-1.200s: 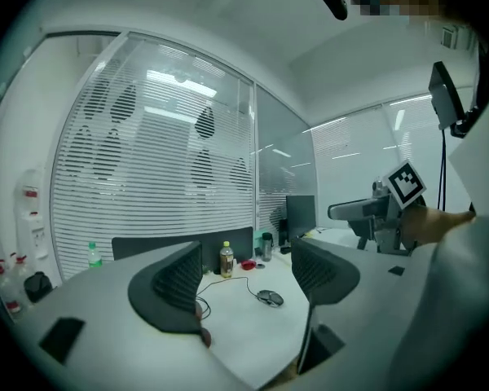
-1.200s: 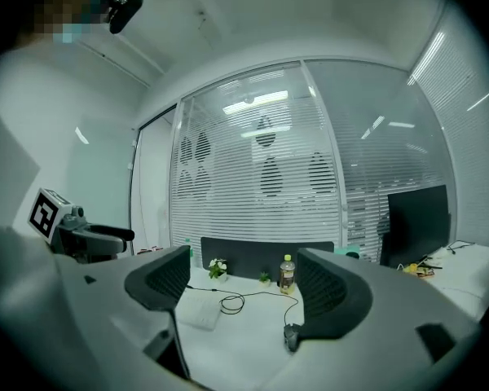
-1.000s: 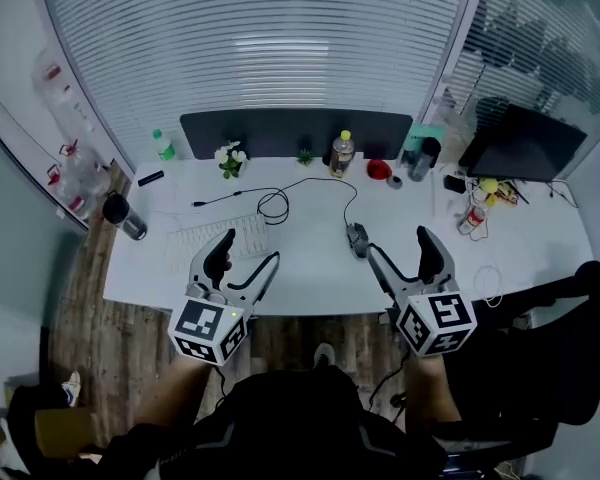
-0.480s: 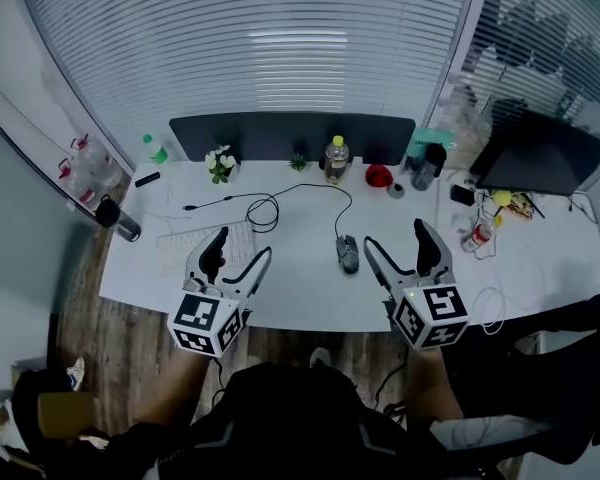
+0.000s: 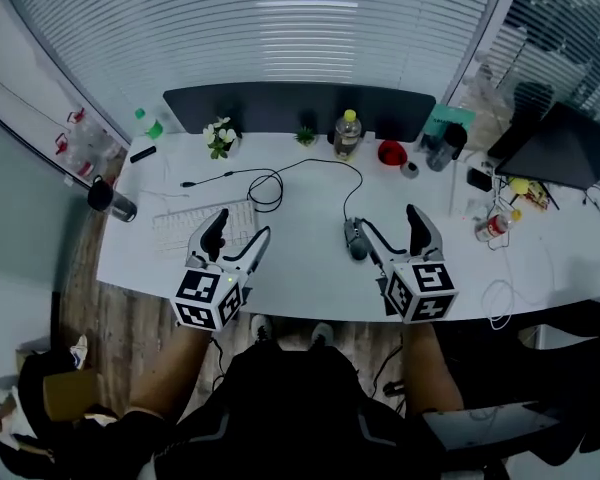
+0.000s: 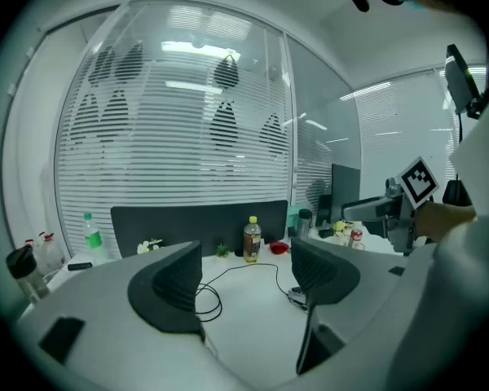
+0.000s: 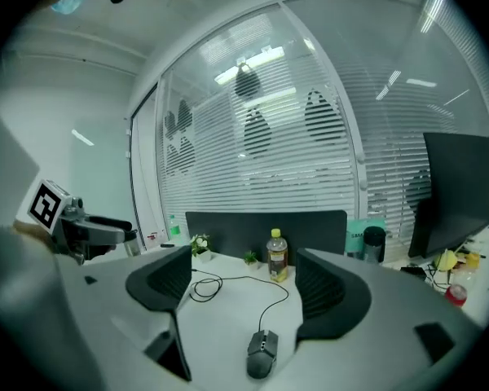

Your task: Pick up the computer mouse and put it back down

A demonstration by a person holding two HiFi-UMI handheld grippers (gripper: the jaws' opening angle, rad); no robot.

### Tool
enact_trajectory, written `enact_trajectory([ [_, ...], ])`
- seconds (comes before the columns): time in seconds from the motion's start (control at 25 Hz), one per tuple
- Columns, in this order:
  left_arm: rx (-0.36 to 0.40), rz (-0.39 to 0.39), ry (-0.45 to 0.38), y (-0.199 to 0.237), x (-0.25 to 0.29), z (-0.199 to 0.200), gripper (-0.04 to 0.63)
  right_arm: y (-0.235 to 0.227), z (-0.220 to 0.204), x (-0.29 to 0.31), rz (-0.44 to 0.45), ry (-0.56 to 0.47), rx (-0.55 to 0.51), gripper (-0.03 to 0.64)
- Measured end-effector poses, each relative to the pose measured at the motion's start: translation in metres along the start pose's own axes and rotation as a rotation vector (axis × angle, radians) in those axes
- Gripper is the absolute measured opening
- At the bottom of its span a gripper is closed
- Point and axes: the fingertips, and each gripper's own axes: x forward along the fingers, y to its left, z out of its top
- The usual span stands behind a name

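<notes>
The dark computer mouse (image 5: 355, 241) lies on the white desk (image 5: 300, 273), its cable running back to a loop (image 5: 270, 190). My right gripper (image 5: 384, 230) is open and hovers just right of the mouse, its left finger close beside it. In the right gripper view the mouse (image 7: 262, 353) sits low between the spread jaws of the right gripper (image 7: 243, 283), untouched. My left gripper (image 5: 241, 230) is open and empty over the desk's left half, by the keyboard (image 5: 192, 226). In the left gripper view the left gripper (image 6: 244, 282) partly hides the mouse (image 6: 297, 293).
Along the back stand a yellow-capped bottle (image 5: 347, 133), a red bowl (image 5: 391, 152), small plants (image 5: 219, 138), a dark cup (image 5: 442, 150) and a divider panel (image 5: 280, 108). A black tumbler (image 5: 105, 198) sits far left. Clutter and a dark screen (image 5: 565, 148) fill the right.
My right gripper has moved forward and left, so its left finger now lies beside the mouse. The left gripper stays over the keyboard's edge. The head view has shifted.
</notes>
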Motion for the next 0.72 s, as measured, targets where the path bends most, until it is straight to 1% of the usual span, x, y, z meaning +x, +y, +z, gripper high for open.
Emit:
enact_trajectory([
  [0.16,-0.035,0.003,0.068,0.017,0.02,-0.034,0.357,-0.006,-0.044,0.033,-0.015,0.095,0.018,0.391],
  [0.28,-0.055,-0.017,0.128,0.025,0.037,-0.063,0.357,-0.014,-0.075,0.055,-0.046,0.144,0.035,0.376],
  [0.44,-0.095,-0.038,0.17,0.032,0.056,-0.098,0.357,-0.019,-0.123,0.082,-0.059,0.228,0.05,0.376],
  [0.64,-0.089,-0.026,0.25,0.039,0.073,-0.143,0.357,-0.025,-0.179,0.104,-0.082,0.339,0.055,0.376],
  [0.72,-0.092,-0.009,0.267,0.041,0.079,-0.157,0.357,-0.025,-0.197,0.109,-0.085,0.369,0.05,0.376],
])
